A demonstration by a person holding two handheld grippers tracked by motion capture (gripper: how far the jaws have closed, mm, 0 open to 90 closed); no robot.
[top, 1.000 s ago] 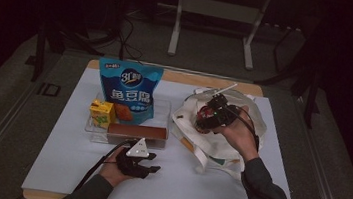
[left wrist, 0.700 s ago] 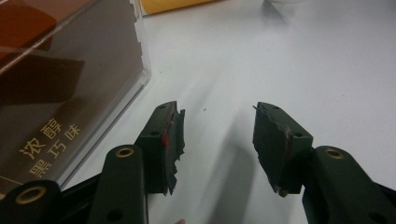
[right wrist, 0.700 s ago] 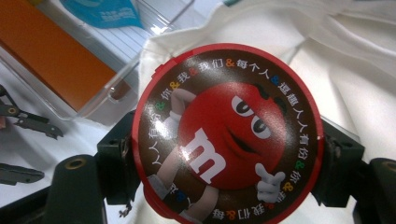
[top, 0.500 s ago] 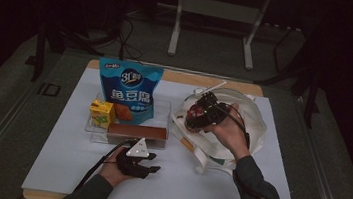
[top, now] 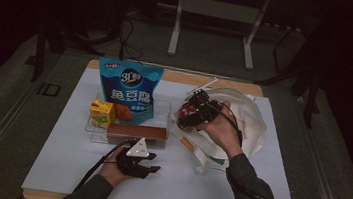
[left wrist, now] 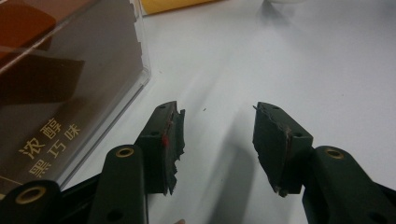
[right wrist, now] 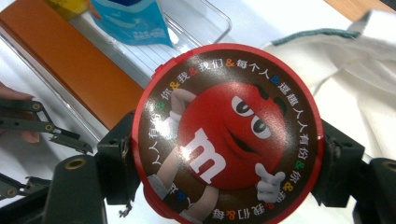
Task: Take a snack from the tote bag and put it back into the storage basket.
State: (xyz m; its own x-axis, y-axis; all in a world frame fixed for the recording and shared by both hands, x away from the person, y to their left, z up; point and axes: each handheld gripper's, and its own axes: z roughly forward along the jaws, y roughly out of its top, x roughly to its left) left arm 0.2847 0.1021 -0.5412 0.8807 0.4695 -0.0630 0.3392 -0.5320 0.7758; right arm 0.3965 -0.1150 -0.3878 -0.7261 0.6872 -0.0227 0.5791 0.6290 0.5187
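Note:
My right gripper is shut on a round red candy tin with a cartoon face on its lid. In the high view, the right gripper holds the tin above the left edge of a white cloth bag, beside a clear tray. The left gripper rests on the white mat with its jaws apart and nothing between them. It lies just in front of the tray, next to a brown chocolate box. In the high view the left gripper points right.
The tray holds a blue snack bag, a yellow juice carton and the brown box. The white mat covers a wooden table; dark stands and cables are behind it. The left gripper shows at the right gripper view's left edge.
My right gripper has carried the tin leftward, from over the cloth bag toward the tray. The left gripper has stayed still.

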